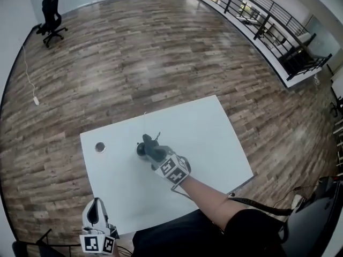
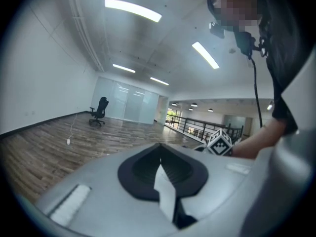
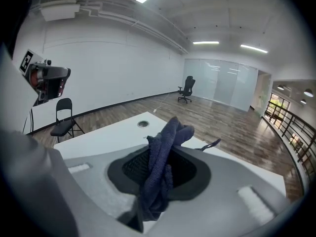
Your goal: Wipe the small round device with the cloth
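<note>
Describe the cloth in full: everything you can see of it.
The cloth is dark blue-grey, soft fabric, bunched into thick folds. The right tongs are shut on its middle: one crumpled end sticks out past their tips, the other hangs back toward the camera. It is over the white table; whether it touches the table cannot be told.

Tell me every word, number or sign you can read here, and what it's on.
No readable words or numbers anywhere.
Right claw's cube: black-and-white square patterns, no letters.
Left claw's cube: the same kind of patterns.
Tag above a red-and-black device: a similar pattern, too small to make out.
</note>
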Available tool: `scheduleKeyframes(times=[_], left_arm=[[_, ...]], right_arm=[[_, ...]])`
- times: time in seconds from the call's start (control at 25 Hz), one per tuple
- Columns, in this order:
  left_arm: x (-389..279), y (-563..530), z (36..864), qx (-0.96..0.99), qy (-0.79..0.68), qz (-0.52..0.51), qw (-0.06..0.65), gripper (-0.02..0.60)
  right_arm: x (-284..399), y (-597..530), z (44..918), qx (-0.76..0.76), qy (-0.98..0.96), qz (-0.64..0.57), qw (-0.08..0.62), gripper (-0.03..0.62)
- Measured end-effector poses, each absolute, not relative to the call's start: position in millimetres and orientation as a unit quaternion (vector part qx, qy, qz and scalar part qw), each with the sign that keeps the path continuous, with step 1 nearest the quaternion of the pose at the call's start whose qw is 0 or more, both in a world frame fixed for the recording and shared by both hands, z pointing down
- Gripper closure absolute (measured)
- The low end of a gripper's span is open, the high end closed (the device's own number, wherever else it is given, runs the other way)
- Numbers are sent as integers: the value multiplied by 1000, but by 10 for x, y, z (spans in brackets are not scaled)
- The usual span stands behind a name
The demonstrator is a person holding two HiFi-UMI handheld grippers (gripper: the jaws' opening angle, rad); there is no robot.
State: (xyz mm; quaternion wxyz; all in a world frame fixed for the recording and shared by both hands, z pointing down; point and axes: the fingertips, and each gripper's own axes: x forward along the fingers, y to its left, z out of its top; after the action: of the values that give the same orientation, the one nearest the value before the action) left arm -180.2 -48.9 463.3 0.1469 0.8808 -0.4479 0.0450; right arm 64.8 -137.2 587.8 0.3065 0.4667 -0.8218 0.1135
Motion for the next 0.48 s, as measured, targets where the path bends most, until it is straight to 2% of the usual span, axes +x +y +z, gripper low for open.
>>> scheduleKeyframes(times=[0.24,0.48], left_arm=[[-2035,-329,4640,858,-494,75,122,578],[-2034,-54,4540,832,-531,83,134,578]], right_arm=[[591,-1768,5762,467,-837,81,272,505],[536,-1793,5938,425,-845,92,312,505]])
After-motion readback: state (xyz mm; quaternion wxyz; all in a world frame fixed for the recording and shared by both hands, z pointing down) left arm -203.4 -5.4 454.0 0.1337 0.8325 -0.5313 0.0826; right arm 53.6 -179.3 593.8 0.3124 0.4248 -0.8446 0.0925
